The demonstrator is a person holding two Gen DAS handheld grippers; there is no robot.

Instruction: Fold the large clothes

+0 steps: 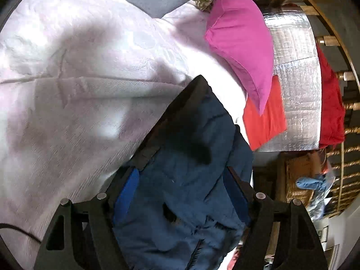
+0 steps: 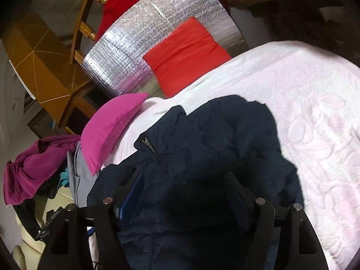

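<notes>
Jacket (image 2: 202,139), navy and padded, lies bunched on the white bedspread (image 2: 315,112), clamped in both left tongs (image 1: 180,180) and right tongs (image 2: 184,191); soft, bulky, likely slippery, best held at hems beside pink pillow (image 2: 108,132).

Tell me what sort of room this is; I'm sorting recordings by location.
Probably a bedroom: a white quilted bedspread covers what looks like a bed, with a pink pillow and an orange pillow at one end. Both grippers hold a navy jacket over it.
</notes>
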